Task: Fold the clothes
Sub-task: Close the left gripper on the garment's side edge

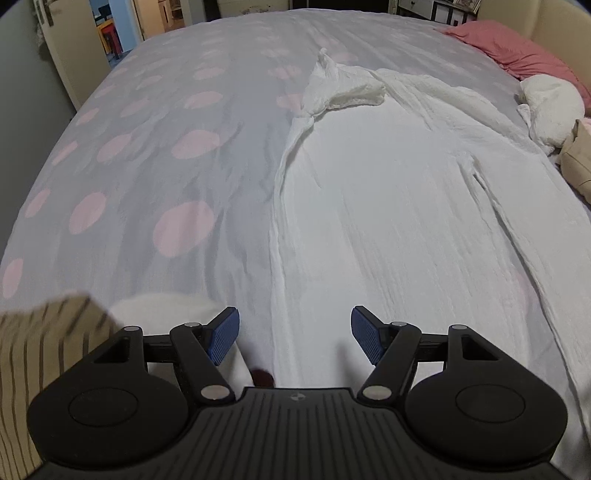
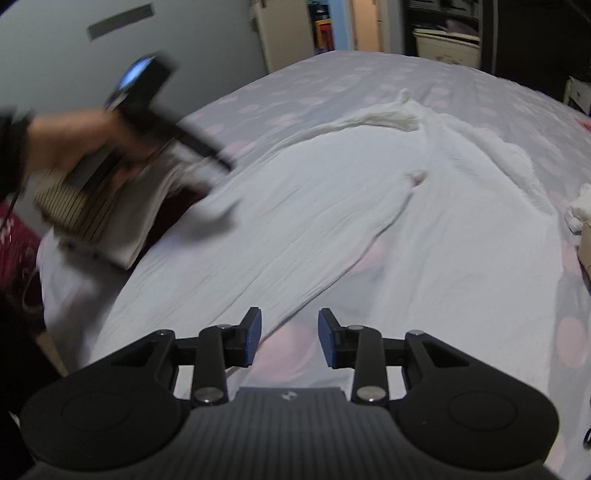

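Note:
A long white crinkled garment [image 1: 388, 192] lies spread lengthwise on the bed, its far end bunched up. It also shows in the right wrist view [image 2: 332, 206]. My left gripper [image 1: 294, 336] is open and empty, just above the garment's near left edge. It shows blurred in the right wrist view [image 2: 177, 147], held in a hand at the left. My right gripper [image 2: 290, 339] is open and empty, over the garment's near right edge and the bedsheet.
The bed has a grey cover with pink dots [image 1: 147, 155]. A striped folded cloth [image 1: 40, 354] lies at the near left. A pink pillow [image 1: 517, 51], a white bundle [image 1: 554, 107] and a beige item [image 1: 578, 158] lie at the right. A doorway [image 1: 110, 29] is far left.

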Tool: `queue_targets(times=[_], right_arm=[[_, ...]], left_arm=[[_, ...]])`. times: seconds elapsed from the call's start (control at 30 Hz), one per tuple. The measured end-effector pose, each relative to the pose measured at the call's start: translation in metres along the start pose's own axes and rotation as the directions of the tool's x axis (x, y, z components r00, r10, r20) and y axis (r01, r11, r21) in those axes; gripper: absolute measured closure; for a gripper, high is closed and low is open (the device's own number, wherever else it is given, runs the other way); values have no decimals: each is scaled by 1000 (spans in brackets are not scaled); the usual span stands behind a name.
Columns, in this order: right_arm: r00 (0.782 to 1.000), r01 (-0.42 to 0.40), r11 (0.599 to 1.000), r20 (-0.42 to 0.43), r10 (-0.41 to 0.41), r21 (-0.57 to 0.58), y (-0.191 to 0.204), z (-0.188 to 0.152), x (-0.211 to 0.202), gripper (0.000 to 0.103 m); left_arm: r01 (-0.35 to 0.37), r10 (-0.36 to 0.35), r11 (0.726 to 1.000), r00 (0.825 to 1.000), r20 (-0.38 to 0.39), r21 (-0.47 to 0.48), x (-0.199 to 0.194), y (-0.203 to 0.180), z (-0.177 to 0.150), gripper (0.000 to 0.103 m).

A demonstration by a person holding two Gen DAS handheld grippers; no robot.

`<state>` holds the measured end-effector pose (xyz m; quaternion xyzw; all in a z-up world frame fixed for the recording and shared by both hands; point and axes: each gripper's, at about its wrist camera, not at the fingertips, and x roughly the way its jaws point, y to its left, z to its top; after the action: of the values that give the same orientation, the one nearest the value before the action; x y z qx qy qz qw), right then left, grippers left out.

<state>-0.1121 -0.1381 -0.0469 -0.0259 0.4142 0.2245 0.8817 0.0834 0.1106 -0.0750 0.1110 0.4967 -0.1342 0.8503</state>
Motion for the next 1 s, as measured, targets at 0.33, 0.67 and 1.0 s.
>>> queue_targets(times=[0.33, 0.67, 1.0], right_arm=[[999, 19, 997, 37, -22, 78, 67, -51, -10, 61], [998, -44, 998, 40, 42, 45, 99, -69, -12, 59], [996, -91, 996, 25, 91, 23, 124, -75, 4, 58]], left_arm=[[-4, -8, 992, 995, -95, -126, 47, 24, 24, 37], [39, -68, 965, 992, -102, -258, 70, 35, 38, 42], [97, -130, 971, 981, -142, -218, 77, 20, 43, 102]])
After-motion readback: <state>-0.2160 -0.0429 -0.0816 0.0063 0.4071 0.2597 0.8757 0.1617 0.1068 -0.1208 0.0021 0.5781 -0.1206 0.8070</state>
